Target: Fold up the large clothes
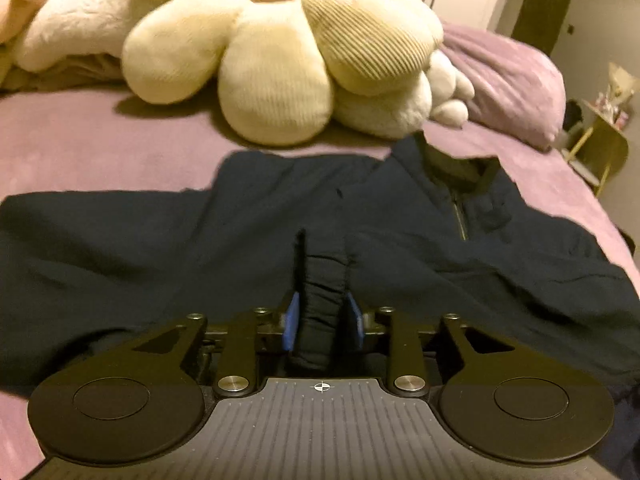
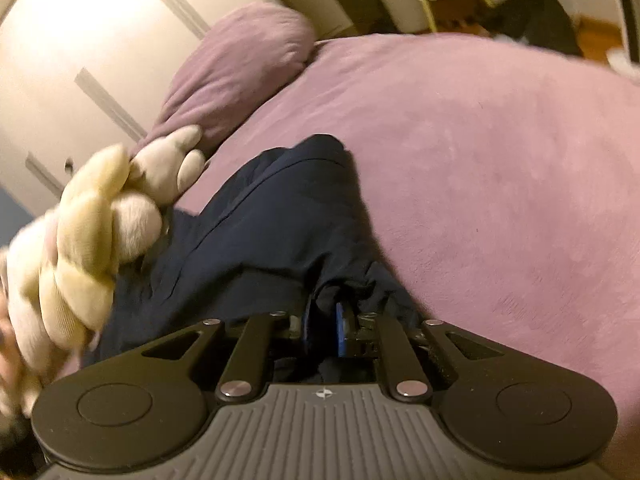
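Observation:
A dark navy zip-neck sweater (image 1: pixel 400 216) lies spread on the purple bed, collar and zipper (image 1: pixel 460 216) at the far right. My left gripper (image 1: pixel 323 272) is shut on a bunched ribbed cuff or hem (image 1: pixel 322 320) of the sweater, pinched between its blue pads (image 1: pixel 292 320). In the right wrist view the same navy sweater (image 2: pixel 260 240) runs away from my right gripper (image 2: pixel 326 308), which is shut on a fold of its fabric; the fingertips are buried in the cloth.
A cream flower-shaped plush (image 1: pixel 280 52) and other soft toys lie just beyond the sweater; they also show in the right wrist view (image 2: pixel 92 220). A purple pillow (image 1: pixel 508 80) sits at the far right. Bare purple bedcover (image 2: pixel 500 160) stretches right of the sweater. A yellow-framed stand (image 1: pixel 600 152) is beside the bed.

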{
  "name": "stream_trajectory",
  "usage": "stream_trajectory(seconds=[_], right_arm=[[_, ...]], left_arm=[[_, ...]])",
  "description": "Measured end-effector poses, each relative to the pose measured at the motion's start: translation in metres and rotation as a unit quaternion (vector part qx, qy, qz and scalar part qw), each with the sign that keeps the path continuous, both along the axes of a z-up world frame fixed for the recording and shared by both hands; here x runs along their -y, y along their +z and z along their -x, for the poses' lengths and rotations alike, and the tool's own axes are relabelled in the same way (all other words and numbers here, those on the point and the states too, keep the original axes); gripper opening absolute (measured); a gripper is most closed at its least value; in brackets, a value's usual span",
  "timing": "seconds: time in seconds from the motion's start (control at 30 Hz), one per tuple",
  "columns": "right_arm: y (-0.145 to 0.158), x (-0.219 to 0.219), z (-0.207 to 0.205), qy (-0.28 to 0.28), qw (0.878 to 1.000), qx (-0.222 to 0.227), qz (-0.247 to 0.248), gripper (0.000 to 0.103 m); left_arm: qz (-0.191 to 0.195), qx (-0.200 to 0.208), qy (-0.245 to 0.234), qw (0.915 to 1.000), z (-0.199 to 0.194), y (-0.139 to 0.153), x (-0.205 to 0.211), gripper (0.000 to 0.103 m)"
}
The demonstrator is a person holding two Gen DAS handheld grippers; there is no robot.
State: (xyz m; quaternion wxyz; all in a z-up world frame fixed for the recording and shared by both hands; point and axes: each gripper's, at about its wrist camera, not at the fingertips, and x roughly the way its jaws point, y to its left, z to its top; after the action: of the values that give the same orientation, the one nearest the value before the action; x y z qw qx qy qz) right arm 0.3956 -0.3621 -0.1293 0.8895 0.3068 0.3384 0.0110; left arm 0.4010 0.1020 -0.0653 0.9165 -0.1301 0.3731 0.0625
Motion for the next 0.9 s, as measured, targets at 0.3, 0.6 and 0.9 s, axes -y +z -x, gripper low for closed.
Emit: stream_trajectory(seconds=[0.3,0.6,0.9], right_arm=[[0.05,-0.036,0.018,0.055,0.989,0.077,0.11,0.027],[0.011,-0.11,-0.051,0.125,0.958,0.026,0.258,0.015],[0.008,-0.118,-0.044,0.141,0.937,0.048,0.315,0.01]], left_arm=[[0.058,-0.01,-0.021,0.998,0.016,0.007,0.0,0.052],[-0.005,-0.034,-0.024,0.9991,0.0,-0.027,0.017,0.06],[-0.04,0.021,-0.014,0.9989,0.018,0.009,0.019,0.059]])
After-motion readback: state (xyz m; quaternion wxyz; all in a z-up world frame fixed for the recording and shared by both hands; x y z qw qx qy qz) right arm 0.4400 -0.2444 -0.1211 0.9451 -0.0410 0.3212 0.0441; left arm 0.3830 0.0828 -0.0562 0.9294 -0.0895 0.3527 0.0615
